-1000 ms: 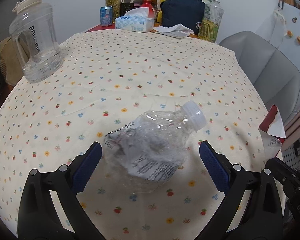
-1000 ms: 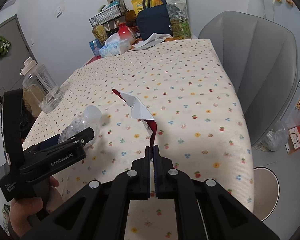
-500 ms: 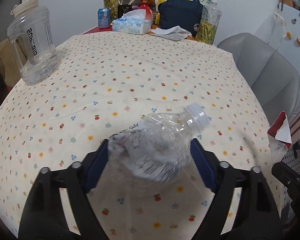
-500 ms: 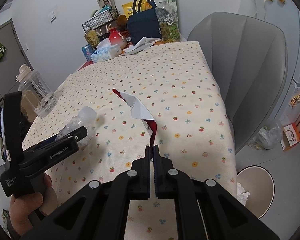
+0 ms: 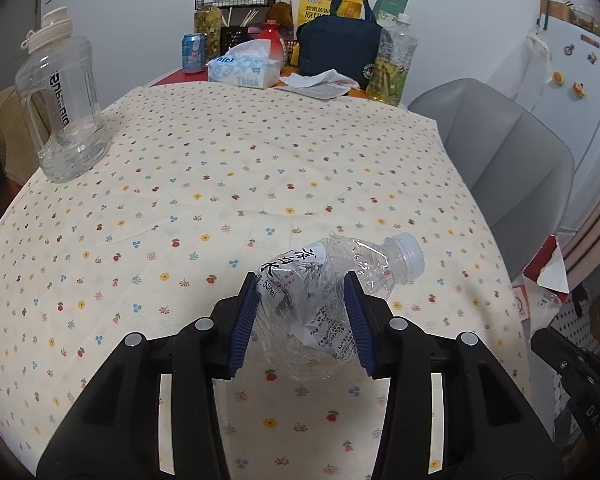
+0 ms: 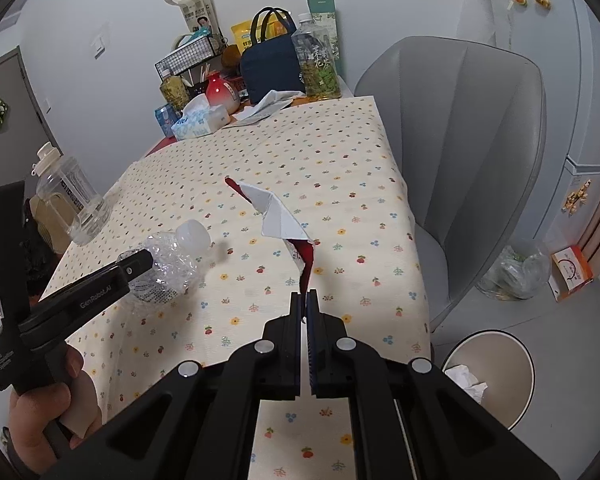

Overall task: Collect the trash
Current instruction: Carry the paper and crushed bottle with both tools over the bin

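Note:
A crushed clear plastic bottle [image 5: 312, 304] with a white cap sits between the blue pads of my left gripper [image 5: 301, 282]. The jaws are closing and both pads press into its sides. In the right wrist view the bottle [image 6: 172, 260] hangs just above the flowered tablecloth [image 6: 320, 152], in the left gripper [image 6: 140, 260] held by a hand. My right gripper [image 6: 304, 296] is shut on the lower end of a torn red-and-white wrapper [image 6: 276, 216], which sticks up over the table's right part. The wrapper [image 5: 548, 268] also shows at the right edge of the left wrist view.
A beige trash bin [image 6: 516, 344] with crumpled paper inside stands on the floor right of the table, beside a grey chair [image 6: 460, 128]. A big clear water jug [image 5: 60, 108] stands at the table's left. A tissue box [image 5: 244, 70], bags and bottles crowd the far end.
The left jaws went from wide apart to pressing on the bottle, which has come up off the cloth. The right gripper drew back with the wrapper, bringing the bin into view.

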The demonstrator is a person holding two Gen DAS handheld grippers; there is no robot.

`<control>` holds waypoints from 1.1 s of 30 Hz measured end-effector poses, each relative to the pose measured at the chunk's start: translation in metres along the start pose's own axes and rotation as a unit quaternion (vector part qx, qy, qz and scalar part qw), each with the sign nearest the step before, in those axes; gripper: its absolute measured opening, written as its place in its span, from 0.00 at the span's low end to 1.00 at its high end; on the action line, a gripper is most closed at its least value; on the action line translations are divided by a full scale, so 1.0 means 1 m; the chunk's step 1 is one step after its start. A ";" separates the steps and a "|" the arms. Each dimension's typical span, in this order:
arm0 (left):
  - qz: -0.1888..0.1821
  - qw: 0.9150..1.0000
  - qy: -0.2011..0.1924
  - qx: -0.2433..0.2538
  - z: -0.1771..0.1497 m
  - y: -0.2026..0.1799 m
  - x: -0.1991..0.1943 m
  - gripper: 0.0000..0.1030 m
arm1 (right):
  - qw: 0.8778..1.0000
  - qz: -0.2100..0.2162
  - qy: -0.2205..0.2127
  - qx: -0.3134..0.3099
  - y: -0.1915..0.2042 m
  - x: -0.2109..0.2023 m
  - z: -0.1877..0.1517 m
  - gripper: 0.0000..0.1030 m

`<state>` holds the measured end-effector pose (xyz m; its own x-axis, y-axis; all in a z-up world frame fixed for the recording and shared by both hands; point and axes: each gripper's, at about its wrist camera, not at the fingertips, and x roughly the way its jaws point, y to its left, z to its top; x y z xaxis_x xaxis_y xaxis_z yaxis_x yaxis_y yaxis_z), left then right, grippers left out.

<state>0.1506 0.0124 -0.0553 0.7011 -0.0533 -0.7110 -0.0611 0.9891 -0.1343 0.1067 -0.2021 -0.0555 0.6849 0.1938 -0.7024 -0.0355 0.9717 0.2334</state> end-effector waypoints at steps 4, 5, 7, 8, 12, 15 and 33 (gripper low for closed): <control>-0.007 1.000 -0.014 0.004 0.002 -0.007 -0.013 0.42 | 1.000 0.000 -0.004 0.003 -0.004 -0.004 0.001 0.04; -0.008 1.000 -0.017 0.004 0.003 -0.009 -0.016 0.42 | 1.000 -0.001 -0.006 0.004 -0.005 -0.006 0.002 0.04; -0.011 1.000 -0.024 0.008 0.006 -0.014 -0.022 0.42 | 1.000 -0.001 -0.010 0.006 -0.008 -0.010 0.002 0.04; -0.014 0.999 -0.027 0.011 0.007 -0.018 -0.025 0.42 | 1.000 -0.002 -0.013 0.007 -0.010 -0.013 0.002 0.04; -0.026 0.999 -0.037 0.023 0.008 -0.036 -0.032 0.42 | 1.000 -0.012 -0.026 0.011 -0.019 -0.028 0.003 0.04; -0.039 0.998 -0.040 0.036 0.008 -0.054 -0.035 0.42 | 0.999 -0.022 -0.037 0.016 -0.031 -0.041 0.003 0.04; -0.096 0.985 -0.021 0.140 -0.015 -0.198 -0.028 0.42 | 0.991 -0.078 -0.065 0.089 -0.143 -0.083 -0.012 0.04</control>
<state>0.1326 -0.1840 -0.0186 0.7103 -0.2432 -0.6606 0.2700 0.9608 -0.0634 0.0466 -0.3553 -0.0387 0.7601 0.0138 -0.6496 0.1983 0.9472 0.2521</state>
